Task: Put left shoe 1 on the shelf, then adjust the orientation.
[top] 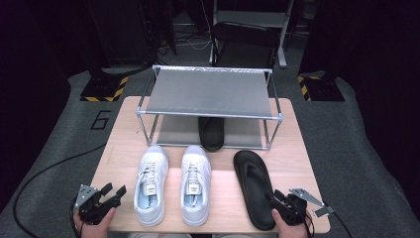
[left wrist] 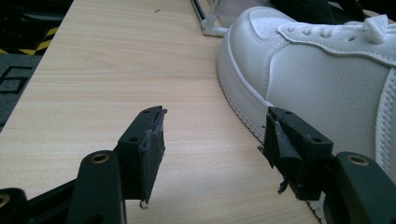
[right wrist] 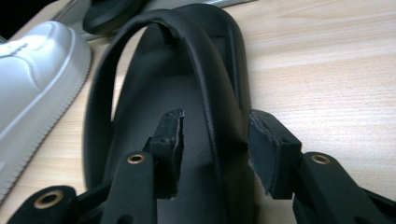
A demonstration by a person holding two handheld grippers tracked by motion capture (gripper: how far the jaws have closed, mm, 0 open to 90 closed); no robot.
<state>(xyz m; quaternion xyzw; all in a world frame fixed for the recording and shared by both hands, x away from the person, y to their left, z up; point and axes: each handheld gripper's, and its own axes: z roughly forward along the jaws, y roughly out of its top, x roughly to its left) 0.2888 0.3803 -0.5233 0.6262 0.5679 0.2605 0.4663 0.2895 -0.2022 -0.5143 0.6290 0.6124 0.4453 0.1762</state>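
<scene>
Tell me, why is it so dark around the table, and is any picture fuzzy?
High view: light falls on the table and the shelf, while the room behind stays black. Left gripper view: the white shoe is sharp. Right gripper view: the black sandal looks slightly soft up close.

The table [top: 297, 148] is pale wood with a smooth matt grain. The white sneakers [top: 151, 186] look like smooth and pebbled leather, faintly glossy. The black flip-flop [right wrist: 177, 93] is matt rubber. The rack [top: 208, 91] has shiny metal tubes and grey cloth shelves
</scene>
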